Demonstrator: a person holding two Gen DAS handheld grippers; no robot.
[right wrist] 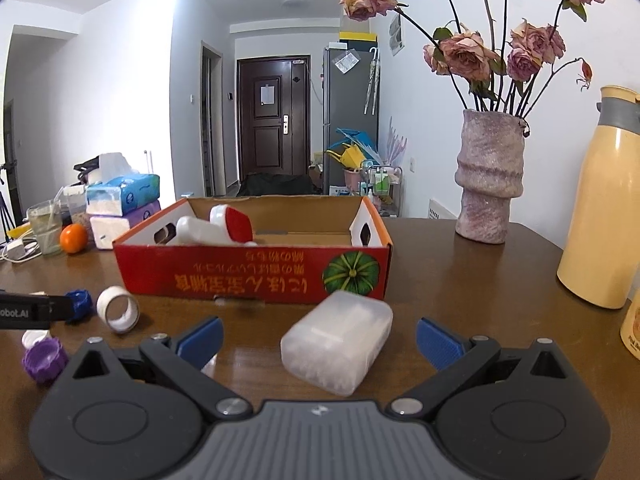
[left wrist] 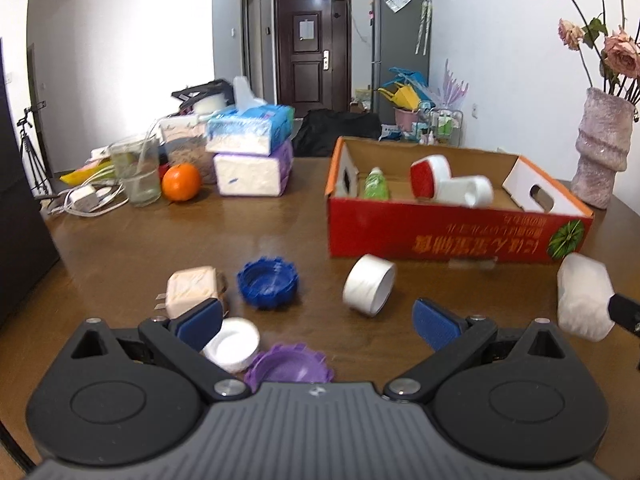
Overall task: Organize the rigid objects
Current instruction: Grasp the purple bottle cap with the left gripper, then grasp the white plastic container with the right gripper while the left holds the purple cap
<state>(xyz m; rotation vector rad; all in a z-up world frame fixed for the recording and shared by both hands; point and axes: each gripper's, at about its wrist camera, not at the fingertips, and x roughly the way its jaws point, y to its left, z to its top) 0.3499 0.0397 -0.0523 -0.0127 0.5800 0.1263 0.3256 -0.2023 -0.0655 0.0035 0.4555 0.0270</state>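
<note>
A red cardboard box (left wrist: 440,236) (right wrist: 248,276) stands on the brown table and holds a white and red bottle (left wrist: 444,182) (right wrist: 216,228) and a green bottle (left wrist: 376,184). In front of it lie a white tape roll (left wrist: 368,288) (right wrist: 118,308), a blue cap (left wrist: 267,283) (right wrist: 78,304), a purple cap (left wrist: 288,366) (right wrist: 44,358), a white cap (left wrist: 232,342) (right wrist: 34,338) and a beige charger (left wrist: 192,288). My left gripper (left wrist: 318,326) is open above the caps. My right gripper (right wrist: 318,338) is open with a frosted plastic case (right wrist: 338,342) (left wrist: 582,300) lying between its fingers.
A vase of dried roses (right wrist: 490,176) (left wrist: 602,148) stands at the back right, a yellow thermos (right wrist: 600,196) at the far right. Tissue packs (left wrist: 252,152), an orange (left wrist: 181,182), a glass (left wrist: 136,172) and cables (left wrist: 86,200) crowd the back left.
</note>
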